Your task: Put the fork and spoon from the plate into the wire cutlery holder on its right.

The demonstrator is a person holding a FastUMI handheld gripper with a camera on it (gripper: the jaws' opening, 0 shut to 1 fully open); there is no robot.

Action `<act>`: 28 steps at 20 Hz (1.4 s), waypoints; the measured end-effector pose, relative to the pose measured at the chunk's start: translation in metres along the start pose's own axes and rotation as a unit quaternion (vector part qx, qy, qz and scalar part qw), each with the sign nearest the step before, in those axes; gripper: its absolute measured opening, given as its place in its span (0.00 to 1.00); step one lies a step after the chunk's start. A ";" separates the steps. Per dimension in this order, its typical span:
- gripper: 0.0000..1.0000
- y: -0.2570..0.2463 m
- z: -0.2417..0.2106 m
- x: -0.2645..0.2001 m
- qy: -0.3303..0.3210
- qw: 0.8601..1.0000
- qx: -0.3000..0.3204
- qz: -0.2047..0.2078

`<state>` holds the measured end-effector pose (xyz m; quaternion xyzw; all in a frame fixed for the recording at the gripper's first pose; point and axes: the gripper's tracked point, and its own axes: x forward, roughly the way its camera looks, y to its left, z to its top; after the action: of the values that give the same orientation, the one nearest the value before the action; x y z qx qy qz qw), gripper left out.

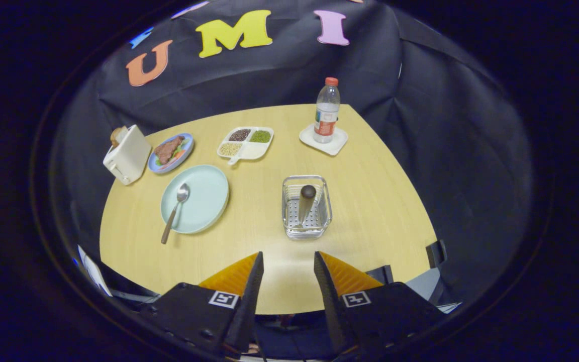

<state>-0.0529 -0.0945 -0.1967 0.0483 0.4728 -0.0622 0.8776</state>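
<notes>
A pale green plate (204,198) lies on the wooden table, beyond my fingers and to their left. A spoon (175,207) rests across its left side, bowl on the plate and brown handle reaching over the rim toward me. To the plate's right stands the wire cutlery holder (305,207), straight ahead of my fingers. One utensil (306,201) stands in it, its dark handle end pointing up; its head is hidden, so I cannot tell if it is the fork. My gripper (288,262) hovers high over the table's near edge, open, with nothing between its fingers.
Behind the plate sit a white toaster (126,154), a blue plate of food (171,152) and a divided white tray of beans (246,143). A water bottle (326,110) stands on a white coaster (323,140) at the back right. Bare tabletop (380,211) lies right of the holder.
</notes>
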 end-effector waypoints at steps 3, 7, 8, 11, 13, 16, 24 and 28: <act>0.77 0.011 0.004 -0.009 -0.013 1.000 -0.012 0.001; 0.87 0.028 0.007 -0.016 -0.018 1.000 -0.017 0.004; 0.88 0.035 0.006 -0.018 -0.018 1.000 -0.021 0.008; 0.87 0.054 0.006 -0.019 -0.016 0.999 -0.030 0.018; 0.88 0.068 0.004 -0.018 -0.014 0.999 -0.038 0.023; 0.87 0.093 0.003 -0.015 -0.011 0.998 -0.050 0.033; 0.87 0.164 -0.017 0.018 0.027 0.995 -0.063 0.068; 0.88 0.194 -0.028 0.038 0.054 0.994 -0.054 0.080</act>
<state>-0.0252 0.0983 -0.2384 0.0418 0.5164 0.0366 0.8545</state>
